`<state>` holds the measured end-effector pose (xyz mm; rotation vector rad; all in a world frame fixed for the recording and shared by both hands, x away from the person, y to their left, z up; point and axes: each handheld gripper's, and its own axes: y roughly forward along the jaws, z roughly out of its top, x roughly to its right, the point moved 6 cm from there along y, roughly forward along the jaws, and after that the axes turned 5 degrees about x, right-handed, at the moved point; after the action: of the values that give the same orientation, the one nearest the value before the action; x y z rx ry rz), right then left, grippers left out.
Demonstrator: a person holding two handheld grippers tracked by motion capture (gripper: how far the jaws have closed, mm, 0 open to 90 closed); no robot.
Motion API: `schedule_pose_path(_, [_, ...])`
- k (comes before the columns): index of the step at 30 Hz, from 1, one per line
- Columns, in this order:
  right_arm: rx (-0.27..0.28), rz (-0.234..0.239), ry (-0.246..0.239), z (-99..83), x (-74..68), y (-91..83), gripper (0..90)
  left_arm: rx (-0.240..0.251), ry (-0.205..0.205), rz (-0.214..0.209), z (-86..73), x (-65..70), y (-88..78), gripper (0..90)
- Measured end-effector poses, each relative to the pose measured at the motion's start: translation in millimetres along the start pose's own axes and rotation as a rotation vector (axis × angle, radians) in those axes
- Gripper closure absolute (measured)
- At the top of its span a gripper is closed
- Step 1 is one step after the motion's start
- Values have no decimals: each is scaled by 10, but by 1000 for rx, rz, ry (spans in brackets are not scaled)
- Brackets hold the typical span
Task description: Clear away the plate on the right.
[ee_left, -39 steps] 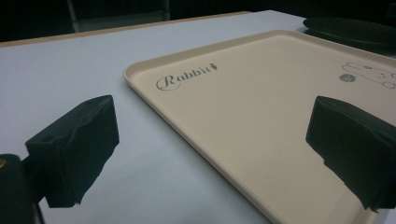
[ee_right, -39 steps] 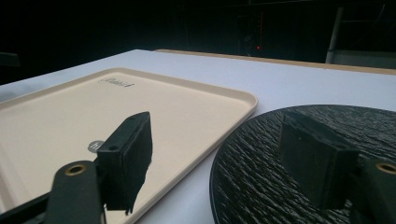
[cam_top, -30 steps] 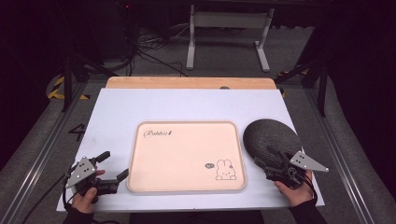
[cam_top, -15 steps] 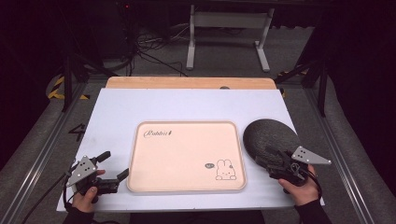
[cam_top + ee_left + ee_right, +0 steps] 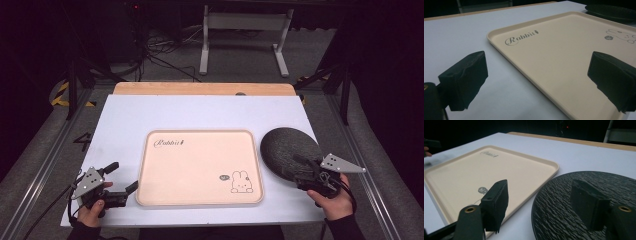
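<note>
Right tool, jaws apart and empty, now drawn back toward the near right rim of the round black textured plate beside the cream rectangular rabbit-print tray; left tool unmoved, likewise apart, at the tray's near left corner on the white desk; grasp probably pending.

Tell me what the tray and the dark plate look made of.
Cream tray: probably plastic or melamine, a smooth satin face with a moulded rim and printed rabbit. Dark plate: likely stoneware or slate-look ceramic, matte black with a rough, rippled texture; plastic imitation can't be ruled out.
</note>
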<state>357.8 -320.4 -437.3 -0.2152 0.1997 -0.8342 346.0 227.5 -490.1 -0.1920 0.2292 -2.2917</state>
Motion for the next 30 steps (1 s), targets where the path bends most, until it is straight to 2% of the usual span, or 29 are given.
schedule_pose_path(1, [-13, -11, -45, 12, 13, -37, 316, -3, 2, -1, -1, 0, 0, 37])
schedule_pose_path(2, [-19, -18, -61, 19, 23, -58, 316, -3, 2, -1, -1, 0, 0, 37])
schedule_pose_path(9, [-59, -41, -119, 2, 117, -192, 302, -5, 4, -4, -1, 1, 4, 38])
schedule_pose_path(12, [-83, -51, -135, 0, 168, -243, 303, -9, 5, -5, -2, 0, 6, 38])
schedule_pose_path(18, [-98, -57, -134, 10, 238, -312, 301, -10, 6, -6, -2, 1, 8, 39])
schedule_pose_path(22, [-105, -69, -152, 13, 259, -346, 299, -13, 8, -7, -4, 8, 8, 39])
schedule_pose_path(25, [-112, -81, -214, -1, 283, -381, 299, -17, 13, -10, -5, 11, 8, 39])
schedule_pose_path(29, [-131, -88, -339, -72, 339, -404, 296, -17, 12, -9, -5, 12, 11, 39])
schedule_pose_path(30, [-138, -86, -348, -94, 354, -408, 300, -19, 10, -9, -6, 14, 11, 39])
